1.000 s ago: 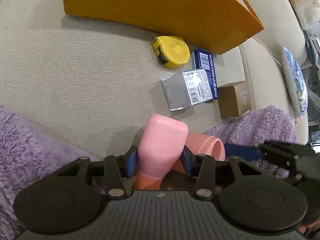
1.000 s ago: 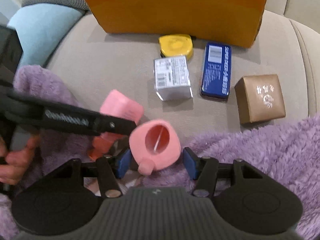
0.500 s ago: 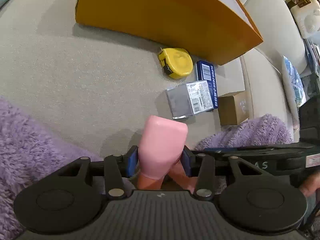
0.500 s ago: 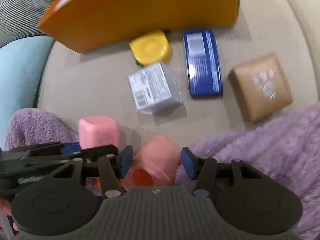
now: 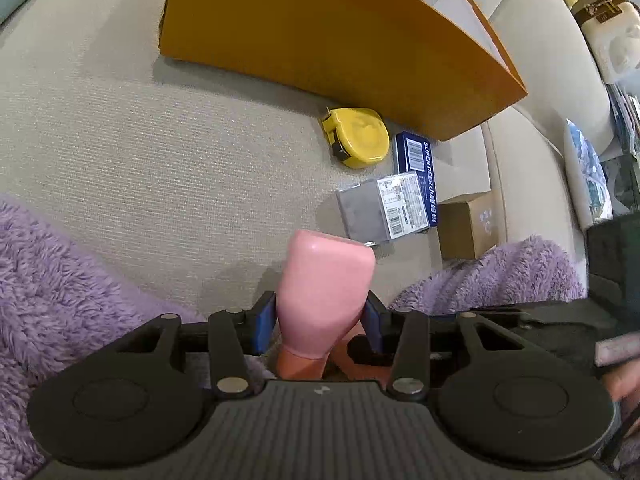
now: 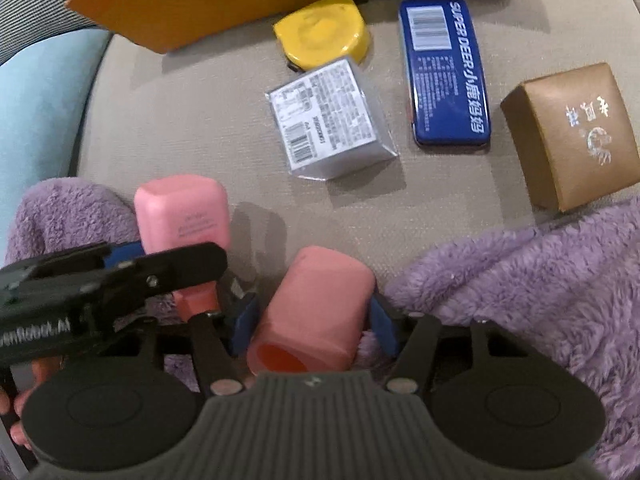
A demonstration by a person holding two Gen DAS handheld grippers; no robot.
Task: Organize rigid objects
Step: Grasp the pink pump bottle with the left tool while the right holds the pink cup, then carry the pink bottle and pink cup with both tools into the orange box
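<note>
You can read "SUPER DEER" in white capitals on the blue tin [image 6: 446, 76], followed by Chinese characters, with a white barcode label at its far end; the same words show on the tin's edge in the left wrist view. The grey box [image 6: 330, 118] carries a barcode and dense print, too small to read. The brown box [image 6: 576, 132] bears silver Chinese characters. The pink bottle [image 6: 184, 212] has fine print, illegible.

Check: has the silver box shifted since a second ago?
No. The silver box still lies just camera-side of the yellow tape measure, left of the blue tin.
</note>
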